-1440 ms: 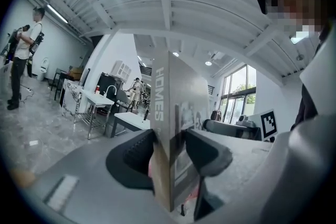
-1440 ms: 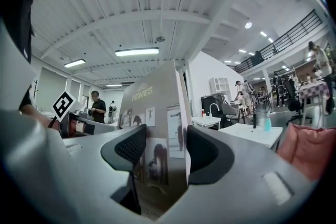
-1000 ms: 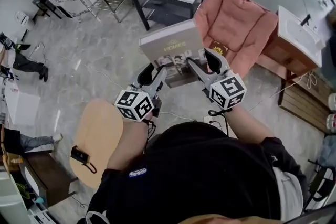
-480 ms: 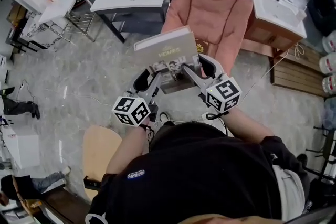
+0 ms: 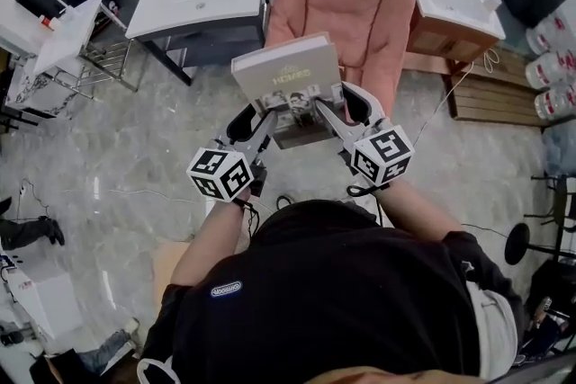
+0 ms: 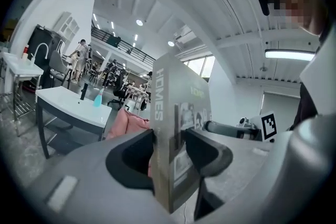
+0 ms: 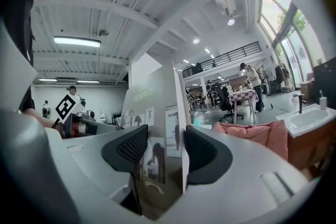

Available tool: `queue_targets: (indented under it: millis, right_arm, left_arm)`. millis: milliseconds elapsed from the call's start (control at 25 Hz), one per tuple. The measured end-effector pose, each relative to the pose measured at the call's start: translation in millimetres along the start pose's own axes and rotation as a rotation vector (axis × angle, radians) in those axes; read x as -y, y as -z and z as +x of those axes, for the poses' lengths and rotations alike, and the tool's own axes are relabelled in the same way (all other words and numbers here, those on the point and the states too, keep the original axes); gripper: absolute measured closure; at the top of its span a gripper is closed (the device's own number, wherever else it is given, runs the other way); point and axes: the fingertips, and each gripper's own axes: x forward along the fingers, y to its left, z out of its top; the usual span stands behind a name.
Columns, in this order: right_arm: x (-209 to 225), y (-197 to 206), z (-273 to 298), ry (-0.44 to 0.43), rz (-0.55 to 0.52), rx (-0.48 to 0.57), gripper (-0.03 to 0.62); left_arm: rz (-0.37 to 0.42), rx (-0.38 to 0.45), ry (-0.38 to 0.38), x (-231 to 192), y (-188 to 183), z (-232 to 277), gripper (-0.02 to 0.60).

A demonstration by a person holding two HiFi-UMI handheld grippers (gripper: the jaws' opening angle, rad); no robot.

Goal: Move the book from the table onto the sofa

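Book [image 5: 286,76] — cover and spine read HOMES

The person wore a black short-sleeved top [image 5: 342,301] with a small blue-and-white oval label [image 5: 226,289] near the left shoulder, and pale grey cloth [image 5: 493,328] showed at the right hip. The left gripper [image 5: 259,114] and right gripper [image 5: 337,105] had smooth light-grey bodies and black fingers [image 7: 127,150] with a fine grid texture on the pads. Each carried a white cube [image 5: 220,174] printed with black square markers, and thin black cables [image 5: 360,190] looped beneath the cubes.
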Motion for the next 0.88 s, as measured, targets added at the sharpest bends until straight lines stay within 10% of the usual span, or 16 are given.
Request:
queue_targets:
  millis: [560,880]
  right_arm:
    - [39.1,34.0,-5.3,0.210,0.072,-0.044,0.358]
    - [101.4,76.9,20.4,0.179,0.165,-0.072,0.362]
  left_arm:
    - [-0.030,-0.121,0.183,-14.1,28.5,56.9,0.391]
    - [-0.027,-0.209,0.157,-40.4,56.6,120.6,0.392]
